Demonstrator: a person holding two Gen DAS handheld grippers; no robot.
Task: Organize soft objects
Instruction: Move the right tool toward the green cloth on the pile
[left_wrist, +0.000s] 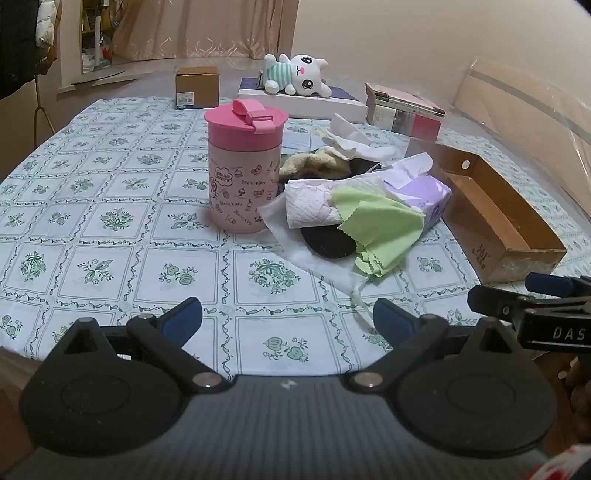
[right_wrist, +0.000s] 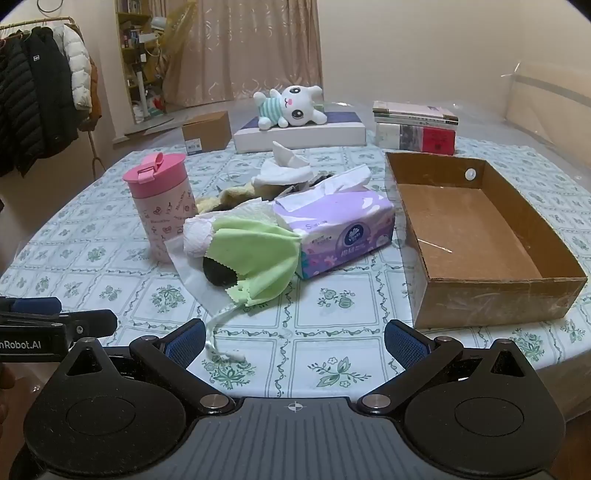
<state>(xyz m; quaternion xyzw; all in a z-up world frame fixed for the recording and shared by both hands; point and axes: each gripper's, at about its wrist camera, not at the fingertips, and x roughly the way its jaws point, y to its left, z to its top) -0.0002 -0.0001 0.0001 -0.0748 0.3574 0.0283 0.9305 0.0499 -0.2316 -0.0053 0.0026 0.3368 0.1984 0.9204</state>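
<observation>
counter (right_wrist: 110, 236): its near edge lies right under both tools, so anything we drag toward us could slide off onto the floor.
cardboard box (right_wrist: 491, 306): ahead and to the right of the right tool, open and bare inside; we judge it the likely bin, and a floppy cloth could catch on its near wall.
tissue pack (right_wrist: 343, 229): straight ahead of the right tool, touching the soft pile; a tug on the cloths may pull it along.
pink cup (left_wrist: 242, 177): ahead and left of the pile, just beside it; a sideways sweep could tip it.
green cloth (right_wrist: 258, 254): ahead of both tools, draped over paper towel and a dark round thing we cannot identify.
soft pile (left_wrist: 314, 162): behind the cloth, possibly socks or rags; layers hide each other.
left tool (left_wrist: 288, 317): spread wide, holding nothing.
right tool (right_wrist: 295, 338): spread wide, holding nothing.
</observation>
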